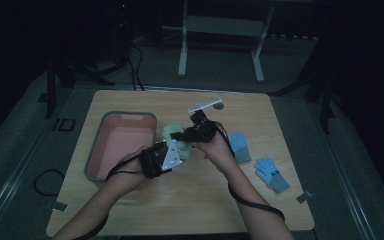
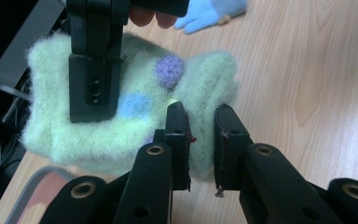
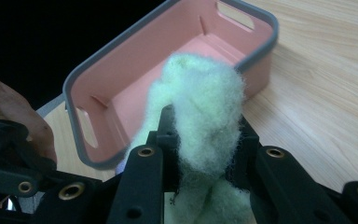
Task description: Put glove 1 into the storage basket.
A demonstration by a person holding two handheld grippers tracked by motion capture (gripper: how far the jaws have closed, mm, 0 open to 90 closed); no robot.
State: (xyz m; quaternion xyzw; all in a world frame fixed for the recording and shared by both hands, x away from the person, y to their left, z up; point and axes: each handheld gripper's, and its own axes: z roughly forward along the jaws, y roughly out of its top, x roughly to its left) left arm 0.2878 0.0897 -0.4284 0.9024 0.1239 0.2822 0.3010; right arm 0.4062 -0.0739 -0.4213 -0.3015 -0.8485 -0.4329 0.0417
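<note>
While both grippers pinch it, fuzzy pale-green mitten [image 2: 135,116], purple and blue dots

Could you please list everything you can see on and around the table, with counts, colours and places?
Fuzzy glove: one, pale green with blue and purple dots, held over the table beside the bin, gripped at two edges.
Bin: one, pink inside with a grey rim, empty, on the table's left part.
Blue gloves: two, light blue with grey cuffs, lying on the table's right part, apart from each other.
Table: one, light wood.
White frame: one, on the floor beyond the table.
Left gripper: one, black, jaws closed on the green glove's edge.
Right gripper: one, black, jaws clamped on the green glove.
</note>
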